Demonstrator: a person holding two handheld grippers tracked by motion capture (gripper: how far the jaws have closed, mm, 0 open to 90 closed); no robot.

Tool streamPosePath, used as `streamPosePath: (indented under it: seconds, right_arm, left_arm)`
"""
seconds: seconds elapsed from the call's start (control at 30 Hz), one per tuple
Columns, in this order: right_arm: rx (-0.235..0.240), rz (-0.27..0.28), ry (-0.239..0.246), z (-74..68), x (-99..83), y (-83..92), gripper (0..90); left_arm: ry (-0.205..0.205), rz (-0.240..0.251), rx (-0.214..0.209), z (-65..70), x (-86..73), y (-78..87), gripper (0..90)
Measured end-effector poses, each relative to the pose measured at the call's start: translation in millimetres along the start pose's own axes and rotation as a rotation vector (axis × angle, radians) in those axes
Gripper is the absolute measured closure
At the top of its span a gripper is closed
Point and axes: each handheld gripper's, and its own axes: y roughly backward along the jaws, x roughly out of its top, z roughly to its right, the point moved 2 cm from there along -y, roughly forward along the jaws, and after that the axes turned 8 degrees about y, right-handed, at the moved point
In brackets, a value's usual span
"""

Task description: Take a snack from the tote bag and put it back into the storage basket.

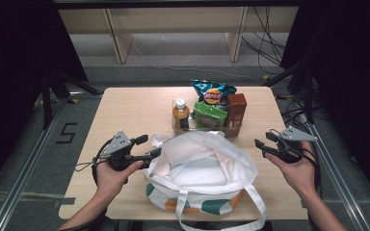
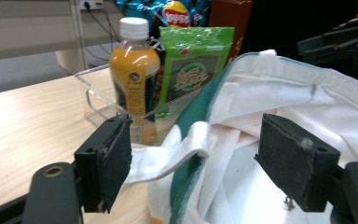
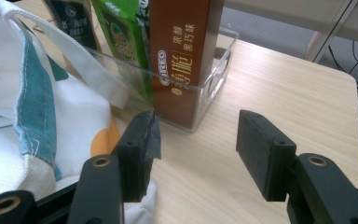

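A white tote bag [image 1: 207, 168] with green and orange patches lies open at the table's front middle. My left gripper [image 1: 149, 146] is at the bag's left rim. In the left gripper view it [image 2: 200, 163] stands open, with the green-edged rim and a white handle strap [image 2: 168, 156] between the pads, which do not press on them. My right gripper [image 1: 265, 139] hovers open to the right of the bag. In the right gripper view it [image 3: 196, 149] has bare tabletop between its pads, just short of the brown box [image 3: 182, 51].
Behind the bag a clear bin [image 1: 231, 131] holds an orange drink bottle [image 1: 180, 114], a green packet [image 1: 208, 114], a blue chips bag [image 1: 213, 92] and the brown box [image 1: 236, 109]. Bare wooden table [image 1: 125, 110] lies to the left and right.
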Motion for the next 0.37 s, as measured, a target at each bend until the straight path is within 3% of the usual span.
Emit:
streamPosePath:
  seconds: [0.13, 0.17, 0.23, 0.37]
  right_arm:
    - [-0.011, 0.011, 0.023, 1.0, -1.7, -1.4, 48.1]
    - [-0.008, 0.002, 0.003, -0.5, -2.2, -1.0, 48.1]
    - [-0.015, 0.012, 0.021, 1.3, -2.2, -2.3, 48.1]
    - [-0.008, 0.003, 0.020, 2.4, -1.8, -1.6, 48.1]
  left_arm:
    - [-0.002, -0.014, -0.004, -1.1, -2.9, -2.4, 25.0]
    - [0.002, -0.019, -0.001, -0.5, -3.3, -2.3, 25.0]
    - [-0.014, -0.023, -0.010, 0.4, -3.4, -2.9, 25.0]
    - [-0.005, -0.022, -0.015, 0.5, -4.0, -4.3, 24.9]
